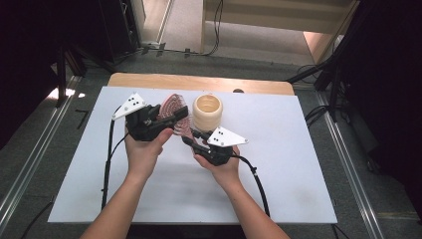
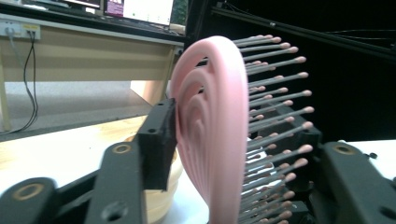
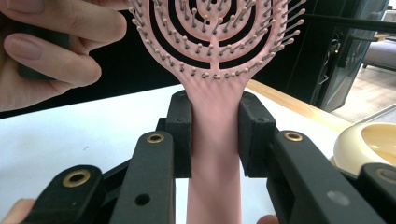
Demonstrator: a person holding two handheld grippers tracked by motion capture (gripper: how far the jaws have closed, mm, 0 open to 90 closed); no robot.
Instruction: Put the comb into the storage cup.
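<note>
A pink hairbrush (image 1: 173,107) with a ringed open head is held above the white tabletop between both grippers. My left gripper (image 1: 169,117) clamps the brush head (image 2: 219,116): one pad (image 2: 161,140) presses its smooth back and the other meets the bristle tips (image 2: 301,149). My right gripper (image 1: 191,137) is shut on the brush handle (image 3: 215,140), with both pads flat against its sides just below the head. The head stands upright in the right gripper view, bristles facing the camera.
A cream ribbed cup (image 1: 207,112) stands on the white board (image 1: 278,164) just behind the right gripper, seen also as a cream rim (image 3: 369,140). The person's left hand (image 3: 56,51) is close to the brush. A wooden table edge (image 1: 199,82) runs along the back.
</note>
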